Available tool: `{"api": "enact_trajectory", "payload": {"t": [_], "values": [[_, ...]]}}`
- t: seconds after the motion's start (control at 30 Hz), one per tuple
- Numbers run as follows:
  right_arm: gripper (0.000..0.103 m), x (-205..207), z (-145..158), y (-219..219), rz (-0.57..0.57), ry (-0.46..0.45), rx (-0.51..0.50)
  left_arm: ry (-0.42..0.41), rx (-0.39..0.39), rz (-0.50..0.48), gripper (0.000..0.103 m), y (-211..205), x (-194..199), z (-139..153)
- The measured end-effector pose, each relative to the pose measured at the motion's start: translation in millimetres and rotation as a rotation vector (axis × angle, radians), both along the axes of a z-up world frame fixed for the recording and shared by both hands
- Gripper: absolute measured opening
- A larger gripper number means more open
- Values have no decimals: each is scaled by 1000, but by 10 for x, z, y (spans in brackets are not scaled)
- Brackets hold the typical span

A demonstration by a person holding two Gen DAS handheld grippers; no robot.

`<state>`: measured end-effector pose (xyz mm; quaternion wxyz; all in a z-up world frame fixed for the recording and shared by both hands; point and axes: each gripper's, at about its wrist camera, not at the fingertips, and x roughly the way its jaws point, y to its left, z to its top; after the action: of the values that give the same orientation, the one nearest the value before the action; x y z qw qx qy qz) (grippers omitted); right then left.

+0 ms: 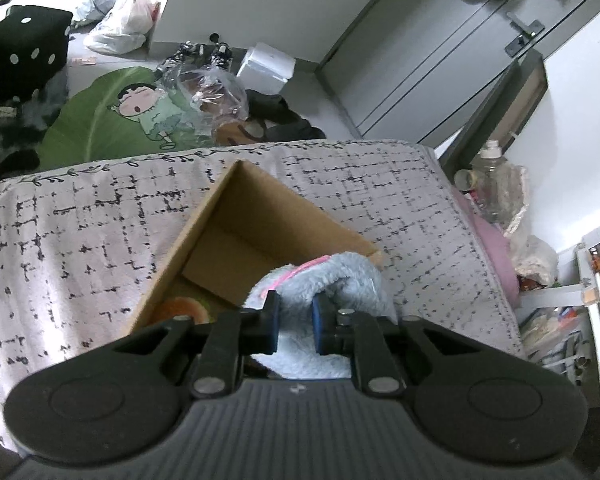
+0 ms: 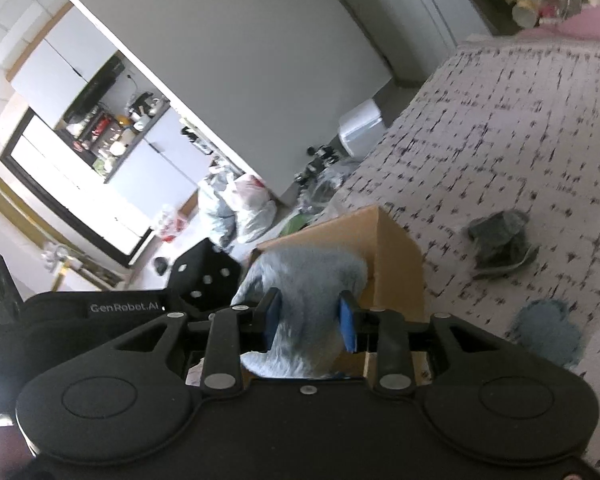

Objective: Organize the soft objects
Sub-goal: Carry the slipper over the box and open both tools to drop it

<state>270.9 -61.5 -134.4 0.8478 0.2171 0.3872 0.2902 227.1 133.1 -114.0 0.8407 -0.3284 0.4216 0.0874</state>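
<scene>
A brown cardboard box stands open on a bed with a grey checked cover. My left gripper is shut on a fluffy light-blue cloth with pink trim, held over the box's near right corner. An orange soft item lies inside the box. In the right wrist view my right gripper is shut on the same light-blue fluffy cloth, above the box. A dark grey soft item and a blue fluffy item lie on the cover to the right.
The floor beyond the bed holds a green cartoon cushion, a black dice-shaped cube, plastic bags and a white box. A grey door is at the back. Bottles stand beside the bed's right edge.
</scene>
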Motion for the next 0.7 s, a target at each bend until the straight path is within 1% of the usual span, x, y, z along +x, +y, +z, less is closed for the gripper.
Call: {"api": "enact_trajectory", "payload": {"t": [0.13,0.27,0.4,0.43,0.47,0.5,0.57,0.67,0.7], "values": [[33,41,1,-39,-20,6,-1,16,7,14,15,65,57,-63],[33,76,-3,-72,-34,14,1,13,45,29,15,87,128,-53],[33,93,2,-80,-30,21,8,-51,94,36,19,51,150,57],[33,93,2,-82,-28,23,9,-61,100,32,22,34,158,87],[33,94,4,-87,-27,25,11,-61,102,25,26,22,173,107],[34,94,8,-95,-27,26,12,-54,103,20,29,7,188,124],[35,102,21,-119,-33,33,12,-34,113,18,37,-21,206,151],[37,116,46,-184,-47,49,20,-19,146,26,41,-67,196,193],[40,121,58,-209,-53,55,21,-17,157,30,43,-84,186,206]]}}
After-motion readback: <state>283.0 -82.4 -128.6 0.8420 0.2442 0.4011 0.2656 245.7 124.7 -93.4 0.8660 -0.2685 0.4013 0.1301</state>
